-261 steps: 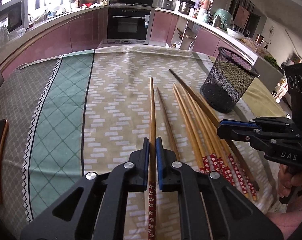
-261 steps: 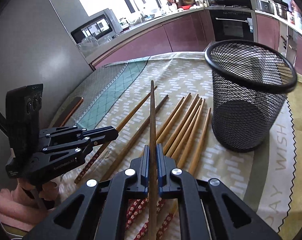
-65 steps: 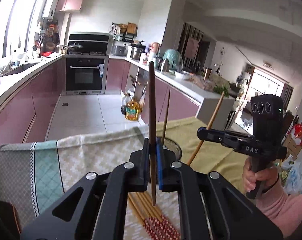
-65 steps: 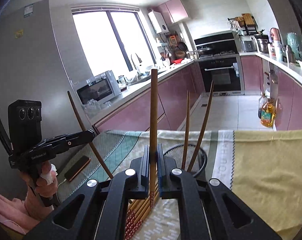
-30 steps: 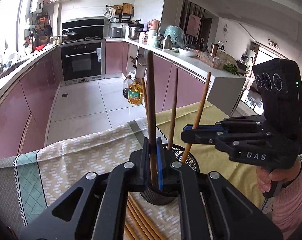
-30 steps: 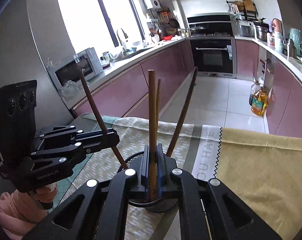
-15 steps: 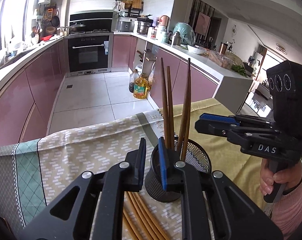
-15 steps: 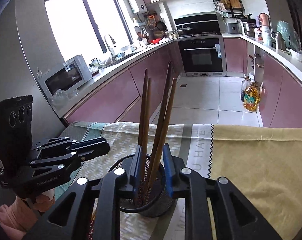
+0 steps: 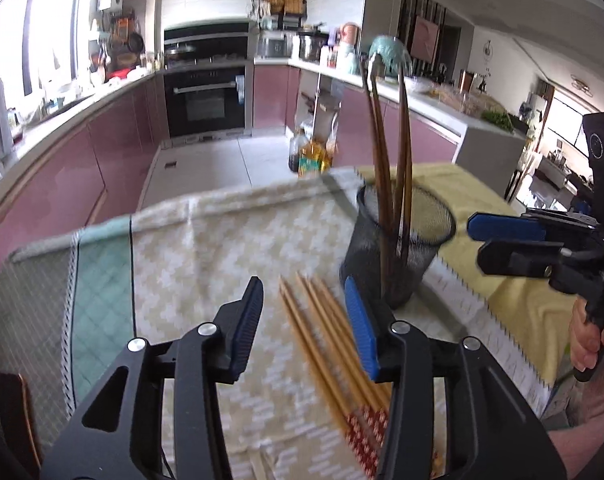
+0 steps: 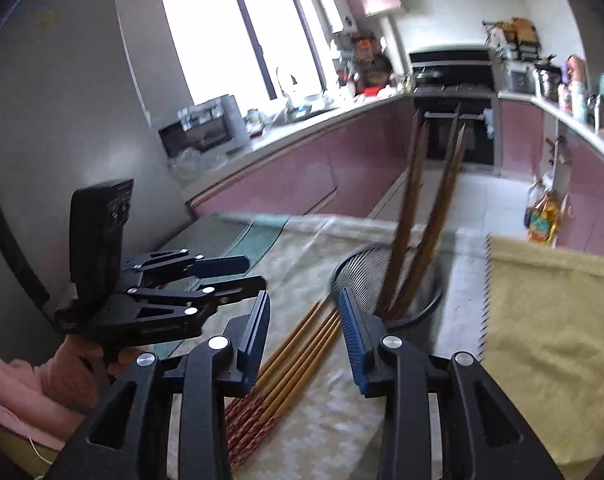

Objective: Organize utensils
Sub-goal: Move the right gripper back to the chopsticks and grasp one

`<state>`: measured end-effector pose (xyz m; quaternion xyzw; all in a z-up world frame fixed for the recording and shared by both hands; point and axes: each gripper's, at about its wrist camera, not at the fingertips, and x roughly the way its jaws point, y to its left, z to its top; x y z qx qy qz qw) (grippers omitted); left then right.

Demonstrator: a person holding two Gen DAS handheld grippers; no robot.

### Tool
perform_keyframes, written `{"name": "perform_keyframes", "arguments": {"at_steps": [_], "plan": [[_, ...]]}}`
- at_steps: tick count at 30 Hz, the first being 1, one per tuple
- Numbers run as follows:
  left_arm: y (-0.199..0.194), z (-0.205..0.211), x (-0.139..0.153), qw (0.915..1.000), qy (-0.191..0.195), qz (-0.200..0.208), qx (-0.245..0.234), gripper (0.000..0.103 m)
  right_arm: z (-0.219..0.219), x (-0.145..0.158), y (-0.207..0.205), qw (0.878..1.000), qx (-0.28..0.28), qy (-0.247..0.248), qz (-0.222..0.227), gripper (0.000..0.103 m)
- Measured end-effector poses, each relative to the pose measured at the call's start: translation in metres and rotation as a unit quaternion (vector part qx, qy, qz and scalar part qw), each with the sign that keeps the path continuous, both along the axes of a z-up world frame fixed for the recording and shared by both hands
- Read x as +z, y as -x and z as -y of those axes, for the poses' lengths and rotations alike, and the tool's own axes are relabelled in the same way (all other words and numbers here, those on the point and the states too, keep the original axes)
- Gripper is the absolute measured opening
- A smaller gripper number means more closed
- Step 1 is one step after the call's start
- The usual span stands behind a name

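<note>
— Wooden chopsticks, left view?
— Pale, red-patterned ends, lying side by side on the cloth beneath the left gripper; its jaws are opening, nothing between them. Darker sticks stand in the mesh cup.
— Right view?
— Same bundle just left of the cup — right gripper above it, jaws opening, empty. Dark sticks lean upright inside.

Left gripper, right gripper: jaws opening, seemingly empty.
</note>
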<state>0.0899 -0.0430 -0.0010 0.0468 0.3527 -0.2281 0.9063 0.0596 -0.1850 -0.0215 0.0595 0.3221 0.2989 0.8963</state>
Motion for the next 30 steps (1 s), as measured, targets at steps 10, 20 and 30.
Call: {"name": "perform_keyframes", "arguments": {"at_steps": [10,20,30], "plan": [[0.015,-0.007,-0.062,0.9971,-0.038,-0.066,0.006,0.042,-0.028,-0.071,-0.014,0.994,-0.009,0.026,-0.106,0.034],[0.019,-0.005,-0.072,0.9964,-0.041,-0.074,0.007,0.042,-0.039,-0.080,-0.010,0.992,-0.028,0.057,-0.105,0.034],[0.020,0.000,-0.071,0.9963,-0.049,-0.070,0.005,0.044,-0.053,-0.082,-0.009,0.991,-0.037,0.092,-0.090,0.032]]}}
